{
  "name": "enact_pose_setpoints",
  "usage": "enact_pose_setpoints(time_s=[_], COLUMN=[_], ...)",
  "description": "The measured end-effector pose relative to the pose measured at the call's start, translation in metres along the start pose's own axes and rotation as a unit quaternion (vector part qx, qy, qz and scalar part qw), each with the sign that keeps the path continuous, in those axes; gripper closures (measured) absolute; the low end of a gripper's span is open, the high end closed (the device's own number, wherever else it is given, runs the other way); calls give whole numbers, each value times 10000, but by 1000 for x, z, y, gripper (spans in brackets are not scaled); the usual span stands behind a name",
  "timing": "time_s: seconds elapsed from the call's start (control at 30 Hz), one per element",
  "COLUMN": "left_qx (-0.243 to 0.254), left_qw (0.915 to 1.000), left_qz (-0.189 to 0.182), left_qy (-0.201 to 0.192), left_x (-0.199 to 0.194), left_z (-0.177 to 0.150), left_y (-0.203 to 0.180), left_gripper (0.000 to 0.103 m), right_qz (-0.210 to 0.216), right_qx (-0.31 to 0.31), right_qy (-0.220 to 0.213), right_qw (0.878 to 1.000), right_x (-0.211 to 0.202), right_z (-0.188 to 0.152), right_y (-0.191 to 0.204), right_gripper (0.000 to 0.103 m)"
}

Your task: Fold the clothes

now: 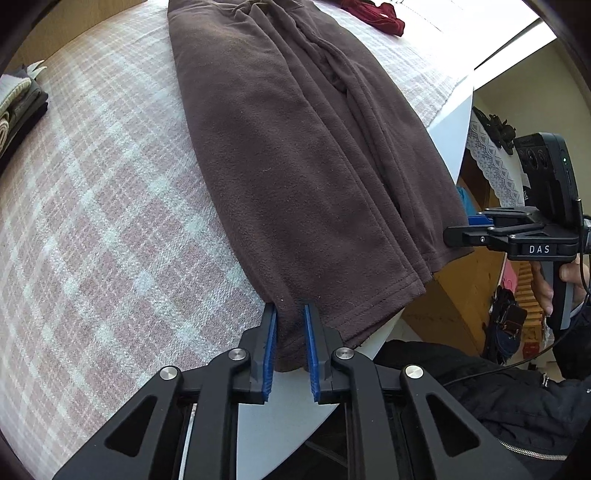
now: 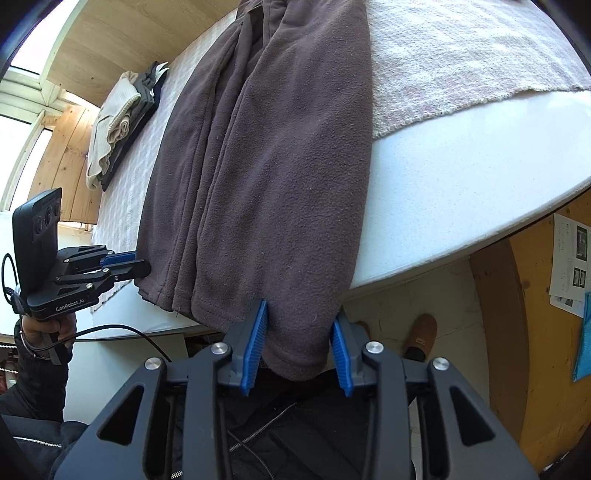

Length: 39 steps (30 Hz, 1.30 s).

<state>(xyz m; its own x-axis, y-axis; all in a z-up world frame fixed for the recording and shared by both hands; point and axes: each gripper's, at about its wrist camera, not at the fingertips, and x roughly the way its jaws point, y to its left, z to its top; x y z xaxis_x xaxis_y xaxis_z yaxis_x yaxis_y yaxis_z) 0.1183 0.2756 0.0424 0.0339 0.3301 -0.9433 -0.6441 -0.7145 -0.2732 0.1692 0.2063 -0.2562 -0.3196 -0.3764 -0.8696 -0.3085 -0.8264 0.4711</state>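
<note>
Both hem corners of the brown fleece trousers are pinched, left gripper and right gripper fingers closed on cloth, long axis running away across the bed.

Brown garment: soft fleece, matt, fuzzy nap, stitched hems. Checked cover at left of frame: woven cloth, coarse, matt. Tabletop: white, smooth, faint sheen. Left tongs and right tongs: matt black plastic links, shiny metal rivets, ribbed blue rubbery pads. Wall panel, upper left: pale wood, smooth grain. Slipper, lower right: tan suede-like.
</note>
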Motion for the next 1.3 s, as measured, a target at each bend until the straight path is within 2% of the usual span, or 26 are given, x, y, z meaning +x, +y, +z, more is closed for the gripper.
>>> enact_pose_setpoints(time_s=[0.03, 0.07, 0.1, 0.17, 0.27, 0.4, 0.47, 0.57, 0.67, 0.77, 0.87, 0.93, 1.0, 1.1, 1.17, 1.3], left_qx=[83, 122, 147, 123, -58, -376, -497, -586, -706, -885, -1133, -1249, -1440, -1744, -1972, -2055], left_qw=[10000, 9999, 9999, 9997, 9976, 9898, 9848, 9797, 9759, 9733, 9742, 9765, 9776, 9753, 9698, 9681], left_qz=[30, 15, -14, -197, -656, -1282, -1518, -1654, -1619, -1529, -1325, -1235, -1150, -1140, -1214, -1144], left_qy=[-15, -14, -18, -78, -233, -503, -680, -966, -1280, -1467, -1434, -1252, -1012, -740, -763, -860], left_x=[-1, -2, -3, -10, -25, -49, -58, -74, -75, -83, -34, -16, -2, 11, 6, -15], left_z=[0, 0, 0, 1, 3, 10, 34, 66, 128, 175, 207, 228, 233, 232, 227, 218], left_y=[-3, -4, -4, -3, 2, 13, 29, 46, 81, 131, 121, 138, 151, 167, 174, 175], left_gripper=[97, 98, 98, 99, 99, 99, 99, 99, 99, 99, 99, 99, 99, 98, 96, 94], right_qz=[23, 46, 73, 179, 550, 1162, 1448, 1853, 2193, 2353, 2479, 2413, 2139, 1923, 2051, 2271], right_qx=[-18, -36, -25, 38, 129, 324, 418, 608, 834, 1046, 1255, 1470, 1623, 1825, 1810, 1624], right_qy=[27, 54, 80, 119, 75, -108, -195, -316, -445, -484, -506, -404, -175, 328, 581, 878], right_qw=[10000, 10000, 9999, 9998, 9984, 9926, 9884, 9803, 9711, 9651, 9593, 9584, 9631, 9637, 9601, 9562], right_x=[1, 2, 1, -4, -19, -42, -53, -66, -76, -76, -74, -61, -40, -7, 1, 2], right_z=[0, 0, 1, 5, 12, 27, 38, 63, 97, 139, 183, 213, 236, 263, 275, 294], right_y=[1, 2, 2, 1, 0, 2, 2, -2, -12, -29, -47, -61, -74, -89, -91, -88], right_gripper=[72, 79, 83, 87, 89, 89, 89, 90, 90, 90, 90, 90, 89, 89, 88, 86])
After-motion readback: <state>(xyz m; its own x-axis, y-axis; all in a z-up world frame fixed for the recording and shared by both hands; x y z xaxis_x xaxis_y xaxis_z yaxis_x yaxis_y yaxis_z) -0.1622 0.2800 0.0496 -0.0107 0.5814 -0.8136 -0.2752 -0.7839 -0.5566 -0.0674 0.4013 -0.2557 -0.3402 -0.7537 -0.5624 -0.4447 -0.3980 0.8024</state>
